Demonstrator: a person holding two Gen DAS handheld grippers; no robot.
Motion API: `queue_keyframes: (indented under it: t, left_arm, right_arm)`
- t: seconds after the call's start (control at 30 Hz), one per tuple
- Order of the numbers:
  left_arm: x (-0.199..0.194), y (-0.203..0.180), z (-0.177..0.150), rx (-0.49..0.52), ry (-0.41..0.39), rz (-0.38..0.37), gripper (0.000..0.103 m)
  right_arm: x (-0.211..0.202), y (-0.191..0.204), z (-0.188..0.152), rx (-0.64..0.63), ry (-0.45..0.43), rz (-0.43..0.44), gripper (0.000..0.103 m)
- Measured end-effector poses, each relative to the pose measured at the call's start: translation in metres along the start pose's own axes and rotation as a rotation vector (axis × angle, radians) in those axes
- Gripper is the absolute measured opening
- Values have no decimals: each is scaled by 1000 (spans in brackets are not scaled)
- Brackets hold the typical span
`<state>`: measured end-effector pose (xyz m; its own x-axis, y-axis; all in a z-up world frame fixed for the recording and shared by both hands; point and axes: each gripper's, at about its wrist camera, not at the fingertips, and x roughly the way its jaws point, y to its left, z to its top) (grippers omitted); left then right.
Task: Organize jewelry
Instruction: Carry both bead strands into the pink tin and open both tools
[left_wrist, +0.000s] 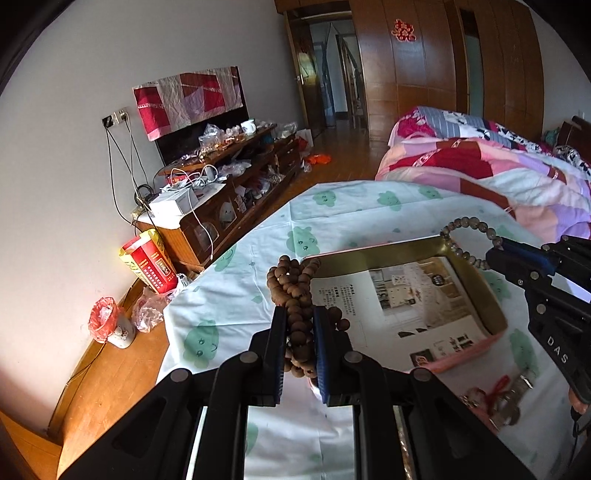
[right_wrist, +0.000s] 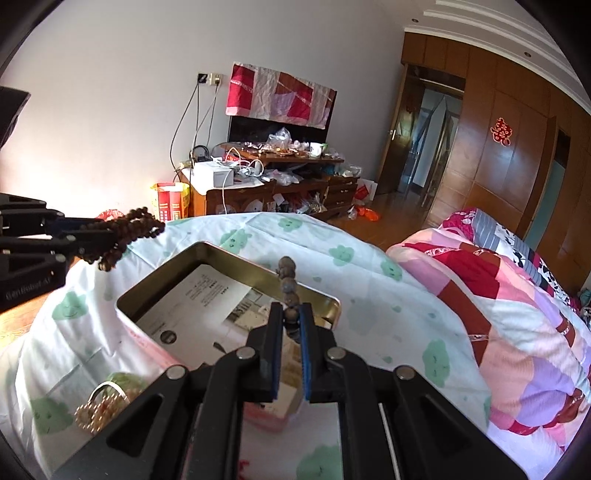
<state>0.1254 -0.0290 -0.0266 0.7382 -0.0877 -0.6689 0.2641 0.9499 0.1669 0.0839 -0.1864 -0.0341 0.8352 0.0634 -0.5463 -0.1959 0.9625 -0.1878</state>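
Observation:
My left gripper (left_wrist: 300, 314) is shut on a bundle of brown wooden prayer beads (left_wrist: 293, 286) and holds it in the air over the left edge of an open pink tin box (left_wrist: 476, 354) lined with printed paper; the beads also show in the right wrist view (right_wrist: 127, 230). My right gripper (right_wrist: 291, 314) is shut on a grey-brown bead bracelet (right_wrist: 287, 275), held above the far rim of the tin (right_wrist: 155, 284). In the left wrist view the bracelet (left_wrist: 467, 236) loops up from the right gripper (left_wrist: 493, 256) over the tin's far right corner.
The tin sits on a white cloth with green clouds (left_wrist: 236, 295). More jewelry lies on the cloth: a red-tasselled piece with metal items (left_wrist: 502, 398) and a pearl and gold piece (right_wrist: 99, 408). A patchwork quilt (right_wrist: 517, 332) lies at right, a cluttered TV cabinet (right_wrist: 277, 184) beyond.

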Motion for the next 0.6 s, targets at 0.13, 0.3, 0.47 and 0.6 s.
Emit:
queue_keyframes:
  t: [0.13,0.3,0.47,0.6]
  left_arm:
    - [17,-4,1,-1,24,-1,14]
    - [27,-13,1,12,33,2,18]
    - [24,-16,-1,20,7,56,72]
    - [20,-14,-6,19,13,55,72]
  right_arm:
    - [19,2,-4,4,24,12,10]
    - [30,-2,-12,31,51,9,12]
    - [27,-4,-16,37,62,-7,47]
    - [16,-5,-20,46,58,-20,51]
